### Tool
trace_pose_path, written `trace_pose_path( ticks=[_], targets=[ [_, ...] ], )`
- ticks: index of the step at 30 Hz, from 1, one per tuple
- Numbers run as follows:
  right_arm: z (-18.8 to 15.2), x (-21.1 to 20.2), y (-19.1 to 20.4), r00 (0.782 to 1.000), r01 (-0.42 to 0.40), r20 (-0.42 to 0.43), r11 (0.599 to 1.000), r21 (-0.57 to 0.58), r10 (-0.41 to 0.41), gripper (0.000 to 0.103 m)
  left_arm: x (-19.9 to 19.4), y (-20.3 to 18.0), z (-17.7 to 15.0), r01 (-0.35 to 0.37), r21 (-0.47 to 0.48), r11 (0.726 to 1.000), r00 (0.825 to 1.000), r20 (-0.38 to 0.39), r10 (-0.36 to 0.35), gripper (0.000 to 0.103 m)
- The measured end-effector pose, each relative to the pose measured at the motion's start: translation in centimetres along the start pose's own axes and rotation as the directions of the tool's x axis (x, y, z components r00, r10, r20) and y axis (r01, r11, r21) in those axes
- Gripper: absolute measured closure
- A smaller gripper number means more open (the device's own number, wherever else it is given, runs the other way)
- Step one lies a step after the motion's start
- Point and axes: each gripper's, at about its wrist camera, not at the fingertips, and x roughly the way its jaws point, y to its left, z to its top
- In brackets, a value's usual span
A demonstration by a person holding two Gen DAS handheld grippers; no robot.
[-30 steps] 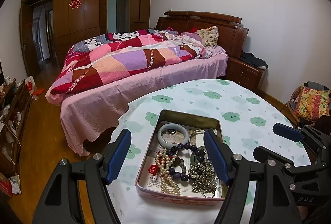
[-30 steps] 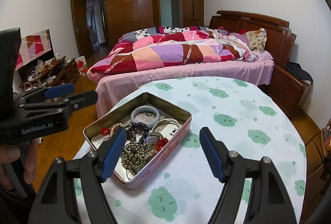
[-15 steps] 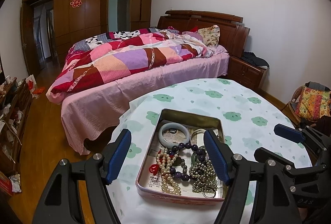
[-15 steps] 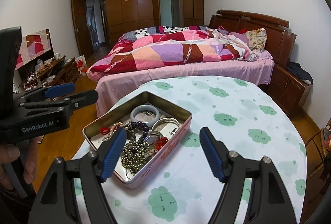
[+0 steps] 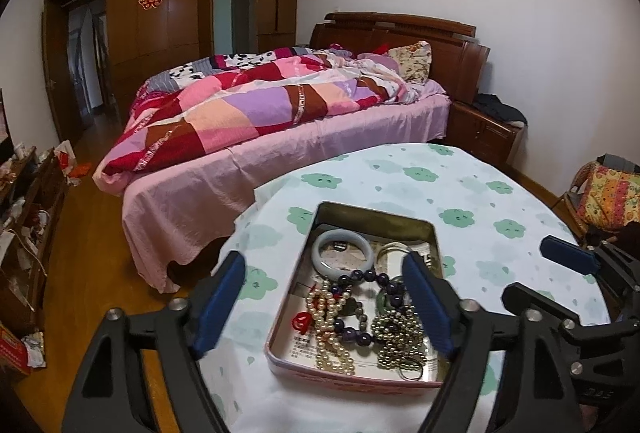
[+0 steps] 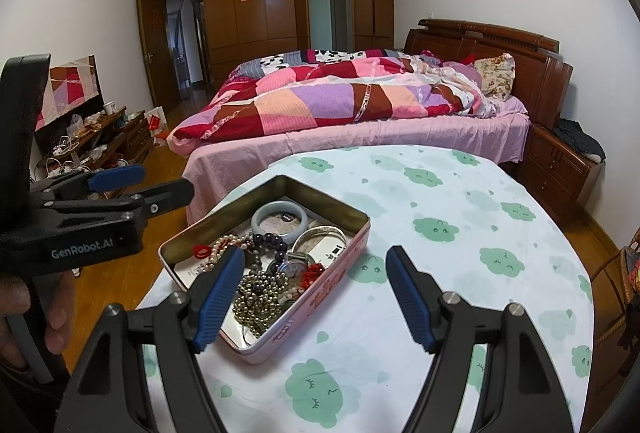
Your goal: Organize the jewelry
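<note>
- A pink tin (image 5: pixel 352 373) of tangled jewelry (image 5: pixel 360 309) sits on the counter (image 6: pixel 460 217).
- Left tool (image 5: pixel 326 301) and right tool (image 6: pixel 310 293) hover agape, gripping nothing.
- Sorting stage unclear; any pick needs one strand isolated.

Tablecloth (image 6: pixel 460 233): white, green cloud print. Tin (image 6: pixel 340 279): pink outside. Bangle (image 6: pixel 280 221): pale grey-green. Beads (image 5: pixel 360 313): dark purple; pearls (image 5: pixel 332 329) cream. Quilt (image 6: pixel 340 101): pink, red, purple patchwork.

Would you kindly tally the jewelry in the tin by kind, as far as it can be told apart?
In the tin:
Pale jade bangle: 1
Silver bangle: 1
Pearl strand: 1
Dark purple bead bracelet: 1
Brassy bead pile: 1
Total distinguishable: 5; the tangle hides smaller bits.
</note>
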Motion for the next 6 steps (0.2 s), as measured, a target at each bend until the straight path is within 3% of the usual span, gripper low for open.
trace_pose_path(
  ticks=[6],
  targets=[
    [-0.09,0.06,-0.01,1.0,0.0,-0.002,1.0,0.0,0.0,0.027,-0.04,-0.02,-0.03,0.01,0.008,1.0,1.0,0.0,-0.01,0.019]
  ],
)
